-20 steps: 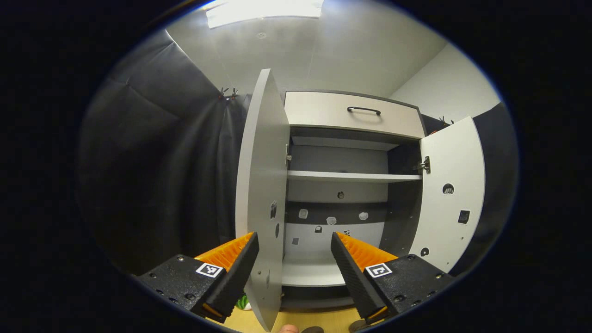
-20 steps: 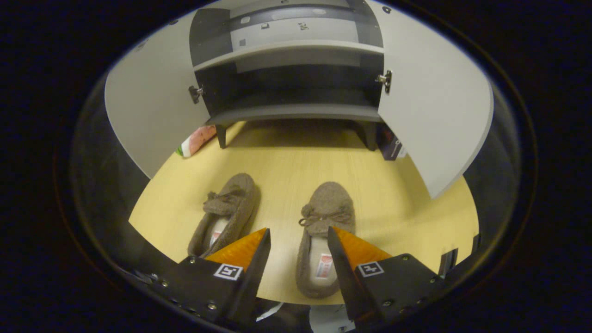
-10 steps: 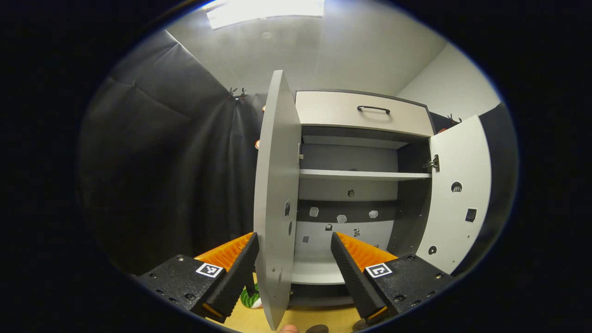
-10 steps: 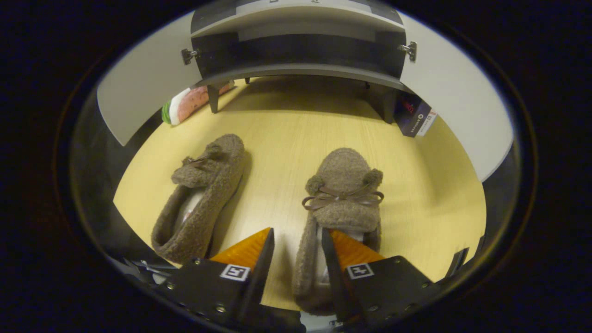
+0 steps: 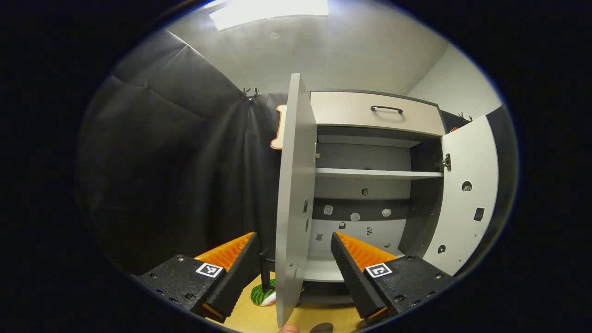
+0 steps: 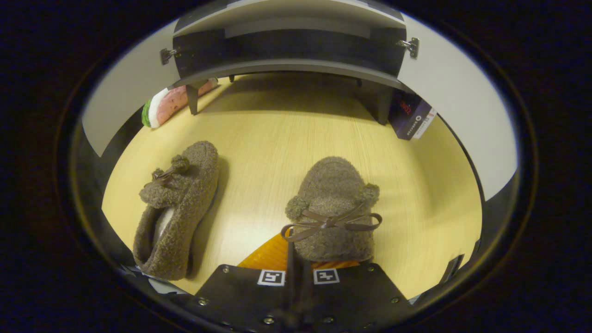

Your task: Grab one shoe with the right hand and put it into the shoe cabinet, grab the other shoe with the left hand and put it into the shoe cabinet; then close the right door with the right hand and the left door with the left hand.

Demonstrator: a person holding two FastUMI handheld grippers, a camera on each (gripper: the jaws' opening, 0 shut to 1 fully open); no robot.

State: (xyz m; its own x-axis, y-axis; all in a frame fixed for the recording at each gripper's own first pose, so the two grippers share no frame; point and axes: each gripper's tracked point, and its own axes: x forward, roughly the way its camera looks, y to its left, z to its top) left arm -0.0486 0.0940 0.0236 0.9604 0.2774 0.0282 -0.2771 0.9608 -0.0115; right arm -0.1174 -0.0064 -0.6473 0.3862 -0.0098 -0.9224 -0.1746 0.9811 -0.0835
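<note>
Two brown fuzzy slippers with bows lie on the wooden floor in the right gripper view. My right gripper is shut on the inner side wall of the right shoe, near its opening. The left shoe lies apart, tilted, to the left. The shoe cabinet stands ahead with both doors open. In the left gripper view, my left gripper is open and holds nothing, facing the cabinet's left door edge-on from a distance. The right door swings wide, and the shelf is bare.
A watermelon-patterned item lies by the cabinet's left leg, also seen low in the left gripper view. A dark box leans by the right leg. Above the shelves sits a drawer with a black handle. Black cloth hangs at left.
My right gripper came down over the right shoe and went from open to shut on its side. The left gripper turned leftward, so the cabinet slid right in its view.
</note>
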